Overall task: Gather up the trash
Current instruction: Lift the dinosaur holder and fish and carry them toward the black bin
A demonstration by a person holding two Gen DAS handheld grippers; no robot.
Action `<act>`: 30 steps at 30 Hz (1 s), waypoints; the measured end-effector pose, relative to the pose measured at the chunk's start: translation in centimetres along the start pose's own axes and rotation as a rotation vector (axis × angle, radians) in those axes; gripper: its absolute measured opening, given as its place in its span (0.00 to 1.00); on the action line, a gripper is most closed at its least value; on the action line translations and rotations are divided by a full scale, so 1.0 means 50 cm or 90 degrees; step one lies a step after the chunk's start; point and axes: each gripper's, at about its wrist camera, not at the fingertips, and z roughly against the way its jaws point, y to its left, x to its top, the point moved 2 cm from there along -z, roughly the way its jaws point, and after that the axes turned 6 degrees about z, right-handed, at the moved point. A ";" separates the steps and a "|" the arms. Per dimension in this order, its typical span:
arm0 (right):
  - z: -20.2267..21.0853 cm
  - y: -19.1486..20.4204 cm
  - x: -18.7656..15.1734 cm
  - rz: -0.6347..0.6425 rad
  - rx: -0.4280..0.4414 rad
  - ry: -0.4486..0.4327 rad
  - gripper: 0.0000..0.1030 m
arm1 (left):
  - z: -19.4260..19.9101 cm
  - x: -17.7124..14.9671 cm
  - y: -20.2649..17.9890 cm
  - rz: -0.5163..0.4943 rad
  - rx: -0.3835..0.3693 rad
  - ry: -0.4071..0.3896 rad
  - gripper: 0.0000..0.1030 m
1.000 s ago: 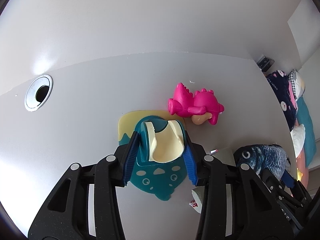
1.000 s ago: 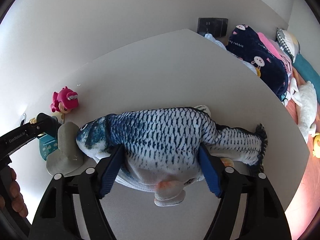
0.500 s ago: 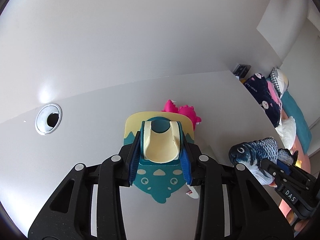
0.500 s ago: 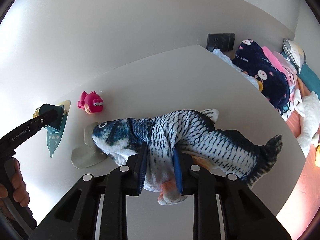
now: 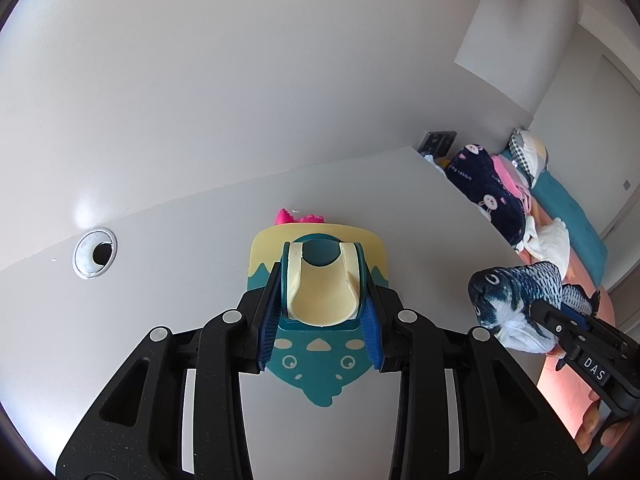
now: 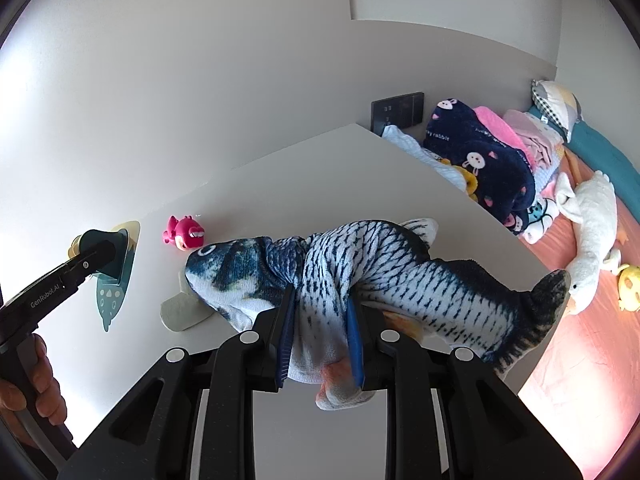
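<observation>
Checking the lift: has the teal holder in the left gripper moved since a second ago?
Yes. The teal holder has risen off the table; it now covers most of the pink toy it earlier lay beside.

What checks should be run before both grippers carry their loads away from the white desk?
1. Left gripper shut on the teal holder: ok, blue pads press both its sides.
2. Right gripper shut on the plush fish: ok, fabric bunches between the fingers.
3. Fish clear of the desk: cannot tell; head and tail sag.
4. Pink toy apart from both loads: ok.
5. Grey scrap free of the fish: cannot tell, its head overlaps it.
6. Trash container in sight: not ok, none visible.
</observation>
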 end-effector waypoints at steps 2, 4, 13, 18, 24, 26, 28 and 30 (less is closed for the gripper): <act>0.018 -0.012 -0.009 -0.008 -0.008 -0.005 0.24 | 0.005 -0.003 -0.019 -0.009 -0.010 -0.002 0.34; 0.035 -0.025 -0.019 -0.017 -0.015 -0.010 0.24 | 0.010 -0.008 -0.039 -0.021 -0.018 -0.003 0.34; 0.109 -0.099 -0.068 -0.053 -0.065 -0.026 0.24 | 0.026 -0.043 -0.136 -0.076 -0.060 0.001 0.34; 0.143 -0.149 -0.099 -0.079 -0.090 -0.029 0.23 | 0.024 -0.068 -0.201 -0.113 -0.087 0.013 0.34; 0.186 -0.214 -0.138 -0.120 -0.119 -0.035 0.23 | 0.027 -0.097 -0.281 -0.155 -0.120 0.028 0.34; 0.197 -0.232 -0.151 -0.133 -0.128 -0.036 0.23 | 0.030 -0.108 -0.305 -0.168 -0.129 0.032 0.34; 0.209 -0.254 -0.164 -0.146 -0.138 -0.037 0.23 | 0.031 -0.119 -0.330 -0.180 -0.139 0.038 0.34; 0.222 -0.274 -0.177 -0.159 -0.146 -0.039 0.23 | 0.030 -0.127 -0.354 -0.193 -0.149 0.043 0.34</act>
